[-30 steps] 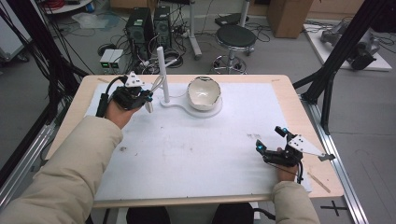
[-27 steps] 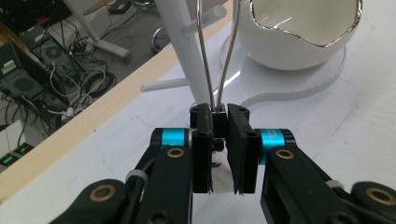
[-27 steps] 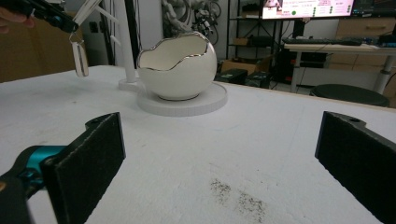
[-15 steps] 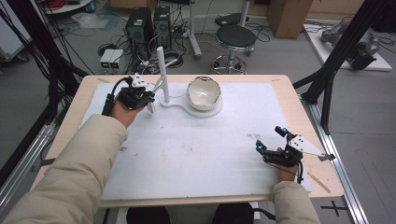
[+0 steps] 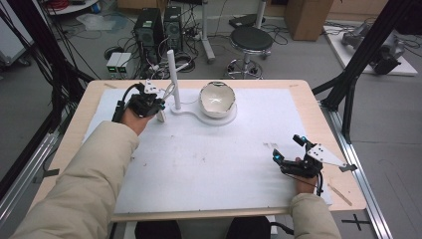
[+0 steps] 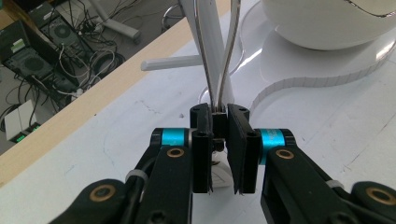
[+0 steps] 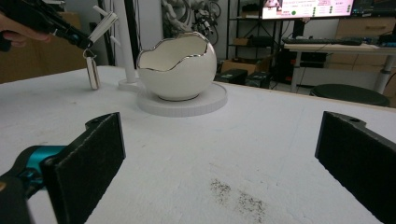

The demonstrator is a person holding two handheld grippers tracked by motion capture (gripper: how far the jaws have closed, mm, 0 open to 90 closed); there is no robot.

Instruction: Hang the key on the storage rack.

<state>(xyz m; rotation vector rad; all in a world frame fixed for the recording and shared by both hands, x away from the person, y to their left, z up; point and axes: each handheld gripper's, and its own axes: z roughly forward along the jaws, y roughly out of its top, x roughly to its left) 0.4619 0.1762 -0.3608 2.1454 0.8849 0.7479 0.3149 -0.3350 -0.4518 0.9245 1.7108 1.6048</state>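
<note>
The left gripper (image 5: pixel 158 105) is pinching a thin silvery loop (image 6: pixel 217 56) by its upper end; its jaws are standing nearly closed on the loop's two wires. In the right gripper view the same loop is hanging below the jaws, long axis about vertical, its lower end close to or touching the mat (image 5: pixel 209 159); which, I cannot tell. It is hanging just beside the post (image 5: pixel 172 74) of the white stand (image 5: pixel 191 113), on the side away from the bowl (image 5: pixel 217 98), with a side peg (image 6: pixel 170 62) jutting from the post near it. Any hanging of the loop on the stand is looking like a short move toward that post, and the left hand is far nearer. The right gripper (image 5: pixel 289 158) is resting at the near right of the mat, well apart, jaws spread wide and holding nothing. The mat is lying white and scuffed over a wooden table (image 5: pixel 318 119); beyond are a stool (image 5: pixel 251 37), computer towers and cables on the floor
</note>
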